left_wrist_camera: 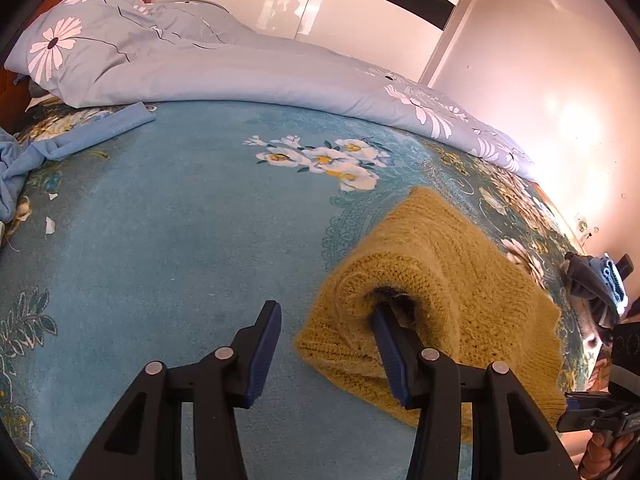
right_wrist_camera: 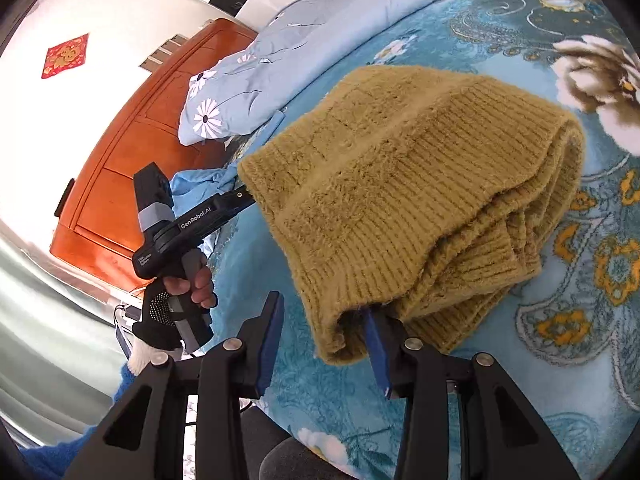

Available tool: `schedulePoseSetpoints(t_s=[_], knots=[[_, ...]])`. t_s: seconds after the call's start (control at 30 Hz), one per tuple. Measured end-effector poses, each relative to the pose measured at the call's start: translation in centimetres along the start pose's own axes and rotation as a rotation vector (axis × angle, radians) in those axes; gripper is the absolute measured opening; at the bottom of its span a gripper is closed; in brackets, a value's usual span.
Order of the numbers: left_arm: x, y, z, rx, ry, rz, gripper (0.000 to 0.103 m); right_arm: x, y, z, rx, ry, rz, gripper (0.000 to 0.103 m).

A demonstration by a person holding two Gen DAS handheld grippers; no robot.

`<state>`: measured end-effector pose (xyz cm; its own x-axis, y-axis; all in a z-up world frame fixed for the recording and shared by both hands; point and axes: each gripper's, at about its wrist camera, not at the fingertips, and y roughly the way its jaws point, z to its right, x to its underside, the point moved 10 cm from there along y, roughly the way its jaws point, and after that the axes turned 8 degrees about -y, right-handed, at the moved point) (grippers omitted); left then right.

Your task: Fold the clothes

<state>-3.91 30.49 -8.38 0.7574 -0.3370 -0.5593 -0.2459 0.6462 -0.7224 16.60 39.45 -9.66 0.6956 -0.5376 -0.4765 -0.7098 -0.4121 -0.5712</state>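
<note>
A folded mustard-yellow knit sweater (left_wrist_camera: pixel 440 292) lies on the blue floral bed blanket (left_wrist_camera: pixel 180 240). My left gripper (left_wrist_camera: pixel 326 320) is open at the sweater's near left corner; its right fingertip (left_wrist_camera: pixel 386 332) is tucked inside a fold of the knit, its left finger rests over bare blanket. My right gripper (right_wrist_camera: pixel 322 312) is open at the sweater's (right_wrist_camera: pixel 420 184) other side; its right fingertip (right_wrist_camera: pixel 376 336) is under the knit's edge, its left finger is free. The left gripper's body (right_wrist_camera: pixel 180 224) shows in the right wrist view, its tips hidden behind the sweater.
A light blue garment (left_wrist_camera: pixel 60 144) lies crumpled at the blanket's far left. A grey-blue floral duvet (left_wrist_camera: pixel 224 64) is bunched along the bed's far side. A wooden headboard (right_wrist_camera: pixel 140 152) stands beyond. Dark and blue clothes (left_wrist_camera: pixel 596 284) sit off the bed's right edge.
</note>
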Motion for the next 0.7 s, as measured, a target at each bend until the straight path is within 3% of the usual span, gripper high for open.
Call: schedulePoseSetpoints(t_s=[0.07,0.1,0.13,0.17,0.23,0.4,0.6,0.7], knots=[[0.0,0.0,0.3,0.008,0.006,0.001,0.039,-0.2,-1.0,-0.3,0.007,-0.014,0.024,0.011],[0.1,0.0,0.5,0.012,0.012,0.000,0.032,-0.3,-1.6,-0.4,0.011,-0.021,0.035,0.009],[0.1,0.1,0.8,0.016,0.019,-0.001,0.019,-0.4,-2.1,-0.6,0.015,-0.028,0.047,0.009],[0.1,-0.1,1.1,0.010,0.035,0.006,0.017,-0.5,-2.6,-0.7,0.019,-0.035,0.059,0.008],[0.0,-0.7,1.8,-0.009,0.074,0.025,0.015,-0.7,-3.7,-1.0,0.026,-0.049,0.083,0.007],[0.5,-2.5,2.6,0.023,0.117,0.057,0.015,-0.9,-6.2,-1.6,0.052,-0.085,0.129,0.007],[2.6,-0.3,-0.5,0.011,0.008,-0.006,0.015,3.5,-2.2,2.1,0.070,0.038,-0.001,0.007],[2.9,-0.6,-1.3,0.020,-0.016,-0.013,0.015,4.1,-1.2,3.0,0.067,0.072,-0.014,0.007]])
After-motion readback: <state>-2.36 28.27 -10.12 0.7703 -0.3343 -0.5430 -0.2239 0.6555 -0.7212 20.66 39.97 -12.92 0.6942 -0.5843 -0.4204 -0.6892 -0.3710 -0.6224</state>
